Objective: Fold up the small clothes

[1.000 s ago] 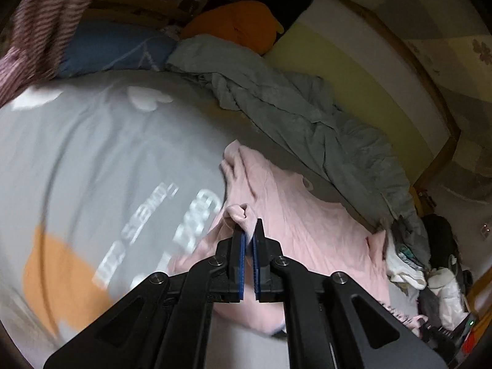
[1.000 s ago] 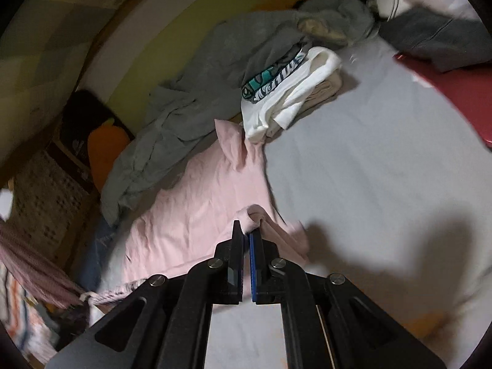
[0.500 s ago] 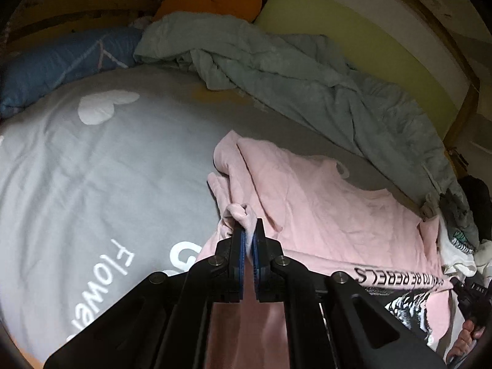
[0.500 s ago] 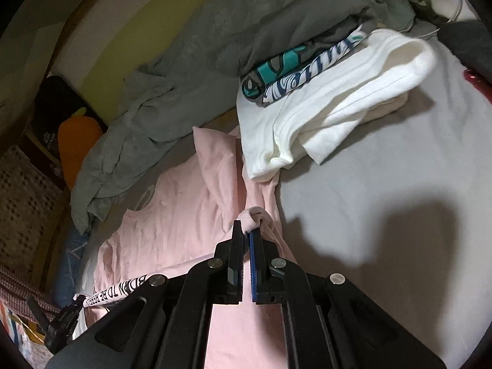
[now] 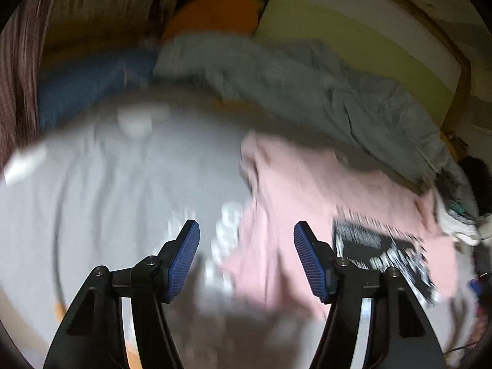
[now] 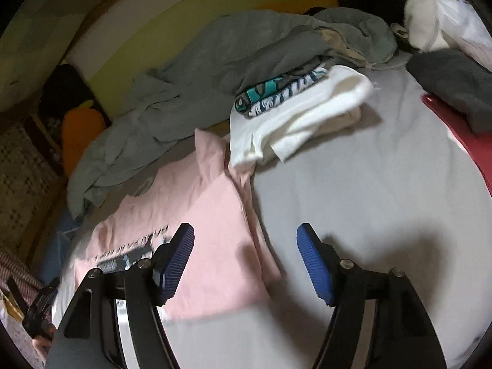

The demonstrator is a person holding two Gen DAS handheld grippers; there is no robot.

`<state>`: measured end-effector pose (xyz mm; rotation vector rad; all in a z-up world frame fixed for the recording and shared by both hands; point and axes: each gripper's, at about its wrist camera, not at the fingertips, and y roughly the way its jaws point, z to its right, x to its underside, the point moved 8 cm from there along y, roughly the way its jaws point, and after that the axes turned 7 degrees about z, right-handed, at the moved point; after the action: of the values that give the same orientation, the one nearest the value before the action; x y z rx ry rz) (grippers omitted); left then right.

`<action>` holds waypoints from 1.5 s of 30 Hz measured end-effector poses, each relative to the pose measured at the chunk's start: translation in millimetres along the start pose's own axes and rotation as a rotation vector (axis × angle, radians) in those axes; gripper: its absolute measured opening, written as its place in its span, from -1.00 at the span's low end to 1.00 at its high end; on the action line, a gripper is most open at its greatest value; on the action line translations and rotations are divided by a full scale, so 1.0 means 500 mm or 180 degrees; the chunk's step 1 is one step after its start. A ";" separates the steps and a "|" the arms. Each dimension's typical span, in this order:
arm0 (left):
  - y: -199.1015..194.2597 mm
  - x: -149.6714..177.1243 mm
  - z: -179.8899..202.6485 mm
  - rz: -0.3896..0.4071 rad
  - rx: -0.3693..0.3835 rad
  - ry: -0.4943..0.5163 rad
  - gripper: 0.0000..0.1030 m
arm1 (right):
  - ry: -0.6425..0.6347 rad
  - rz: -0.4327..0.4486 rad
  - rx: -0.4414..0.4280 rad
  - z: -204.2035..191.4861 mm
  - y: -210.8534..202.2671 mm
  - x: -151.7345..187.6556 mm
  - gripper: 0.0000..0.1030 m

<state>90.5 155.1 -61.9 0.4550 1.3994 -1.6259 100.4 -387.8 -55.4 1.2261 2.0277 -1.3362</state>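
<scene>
Lying flat on the bed (image 6: 384,215) near its far edge: soft, light pink shirt (image 6: 190,209), best pinched at hem corners. Left claw (image 5: 246,258) and right claw (image 6: 246,255) just sprung wide, pinching nothing.

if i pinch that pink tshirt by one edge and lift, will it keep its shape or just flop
Probably flops: the pink t-shirt is thin and lies creased on the grey sheet. It looks light, so pushing would likely bunch it rather than slide it. Its sleeve touches the folded white garment, which may get tugged.
</scene>
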 end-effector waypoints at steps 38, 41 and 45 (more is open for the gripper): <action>-0.117 0.186 -0.073 -0.0400 -0.0227 0.0248 -0.47 | -0.0443 -0.0511 0.0380 0.045 -0.153 0.229 -0.90; -0.158 0.164 -0.079 0.0035 -0.0628 0.0468 -0.26 | -0.0352 -0.0581 0.0308 0.047 -0.151 0.219 -0.87; -0.191 0.123 -0.034 0.0365 -0.0487 0.0691 -0.27 | -0.0520 -0.0375 0.0470 0.058 -0.185 0.176 -0.49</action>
<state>-23.5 140.6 -58.2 0.6242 1.6149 -1.3977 -26.9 -388.5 -84.8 1.0331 1.9414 -1.6116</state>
